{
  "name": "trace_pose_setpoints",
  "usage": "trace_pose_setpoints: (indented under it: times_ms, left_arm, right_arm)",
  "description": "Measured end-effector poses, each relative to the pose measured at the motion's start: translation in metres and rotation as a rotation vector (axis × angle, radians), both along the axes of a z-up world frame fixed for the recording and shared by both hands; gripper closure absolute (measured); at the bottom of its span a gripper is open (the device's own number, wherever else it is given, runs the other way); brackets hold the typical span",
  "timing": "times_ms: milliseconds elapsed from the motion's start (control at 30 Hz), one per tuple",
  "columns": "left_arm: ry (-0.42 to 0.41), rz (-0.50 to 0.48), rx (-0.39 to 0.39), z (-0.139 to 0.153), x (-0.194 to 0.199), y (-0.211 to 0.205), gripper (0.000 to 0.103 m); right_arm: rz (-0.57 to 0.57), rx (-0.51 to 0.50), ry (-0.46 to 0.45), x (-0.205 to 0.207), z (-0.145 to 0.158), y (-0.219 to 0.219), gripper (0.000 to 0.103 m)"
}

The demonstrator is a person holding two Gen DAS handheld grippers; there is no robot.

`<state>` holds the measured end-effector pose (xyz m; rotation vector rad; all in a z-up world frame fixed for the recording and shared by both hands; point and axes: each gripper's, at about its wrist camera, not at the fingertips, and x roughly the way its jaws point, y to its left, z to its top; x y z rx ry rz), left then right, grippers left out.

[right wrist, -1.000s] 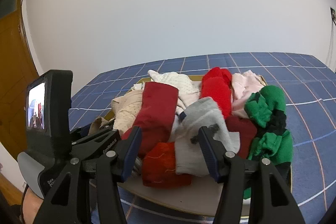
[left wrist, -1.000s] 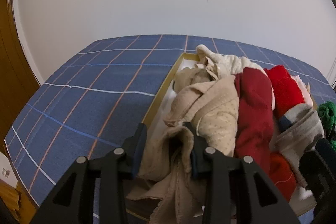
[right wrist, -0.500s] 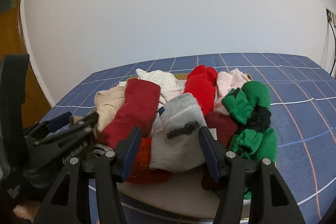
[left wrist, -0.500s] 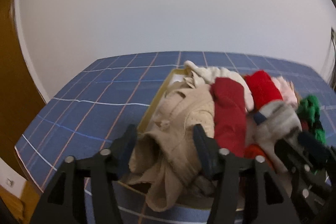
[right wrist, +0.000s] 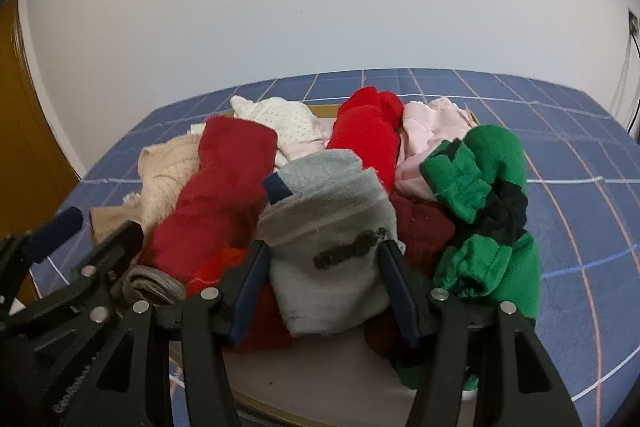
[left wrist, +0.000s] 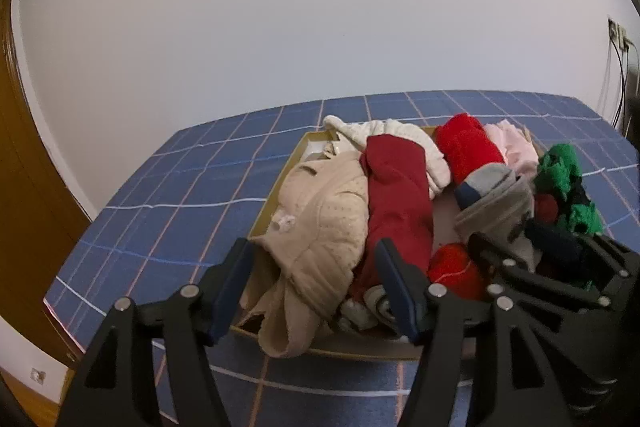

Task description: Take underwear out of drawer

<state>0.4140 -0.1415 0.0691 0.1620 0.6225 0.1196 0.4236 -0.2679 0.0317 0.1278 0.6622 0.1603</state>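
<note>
Stage: barely begun | underwear (left wrist: pixel 320 227) heaped in drawer (left wrist: pixel 276 199), none out | left gripper (left wrist: pixel 314 281) jaws had just been opening, beige piece loose between | right gripper (right wrist: pixel 322 289) apart around grey piece (right wrist: pixel 328 239).

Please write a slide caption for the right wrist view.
Right tool straddles a folded grey cotton garment in a shallow tray of mixed clothes.

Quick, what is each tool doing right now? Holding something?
Left tool: open; its jaws have just been opening, the beige garment lies loose between them.
Right tool: open around the grey garment, not gripping.
</note>
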Motion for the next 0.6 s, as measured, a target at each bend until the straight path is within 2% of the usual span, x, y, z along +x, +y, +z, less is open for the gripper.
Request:
trace_pose_setpoints:
  times_ms: [100,167,300,600]
  left_arm:
    - [0.051,0.002,-0.048,-0.007,0.008,0.008,0.039]
    - [0.054,0.002,-0.088,-0.008,0.004,0.013,0.039]
    - [0.039,-0.025,-0.076,-0.007,-0.010,0.008,0.032]
    - [0.030,-0.049,-0.093,-0.010,-0.051,0.001,0.032]
  right_arm:
    - [0.022,0.102,-0.041,-0.016,0.004,-0.011,0.043]
    - [0.024,0.149,-0.076,-0.029,0.009,-0.017,0.043]
    - [-0.004,0.141,-0.143,-0.054,0.019,-0.025,0.043]
    - [-0.022,0.147,-0.162,-0.102,0.016,-0.031,0.043]
